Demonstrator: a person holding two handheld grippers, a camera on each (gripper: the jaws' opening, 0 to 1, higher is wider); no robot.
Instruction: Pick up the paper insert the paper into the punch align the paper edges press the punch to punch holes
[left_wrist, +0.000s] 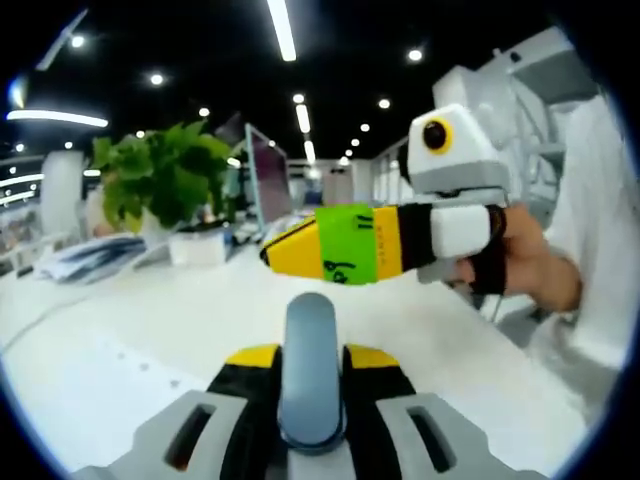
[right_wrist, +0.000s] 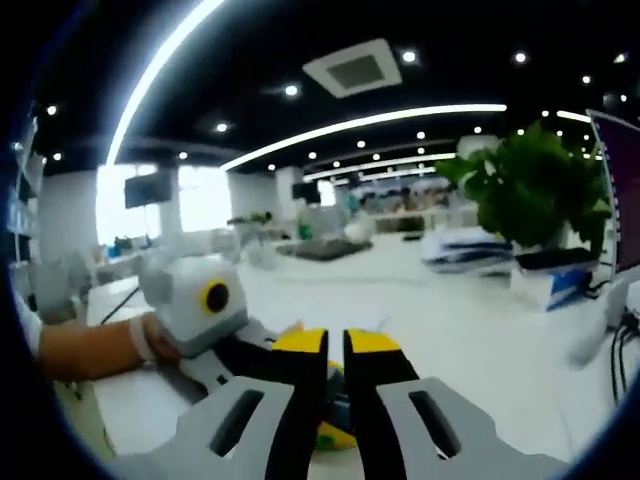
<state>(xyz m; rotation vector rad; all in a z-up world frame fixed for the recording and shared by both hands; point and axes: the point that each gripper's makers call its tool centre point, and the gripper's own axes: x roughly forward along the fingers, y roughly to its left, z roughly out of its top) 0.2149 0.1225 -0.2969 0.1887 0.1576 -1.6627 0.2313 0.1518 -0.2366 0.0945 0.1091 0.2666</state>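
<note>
The left gripper (left_wrist: 312, 362) is clamped on the punch (left_wrist: 311, 370) handle over the white desk (left_wrist: 120, 330). The right gripper (right_wrist: 336, 345) has its jaws together, nothing visible between them. A plant (left_wrist: 160, 180) stands behind.

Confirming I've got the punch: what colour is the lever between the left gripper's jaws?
Blue-grey, a rounded lever held by the left gripper; clearest in the left gripper view.

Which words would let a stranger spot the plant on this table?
Start at the long white table. At its far side, left of the monitor, stands the plant. It is the one leafy green thing there, beside pale paper stacks.
</note>
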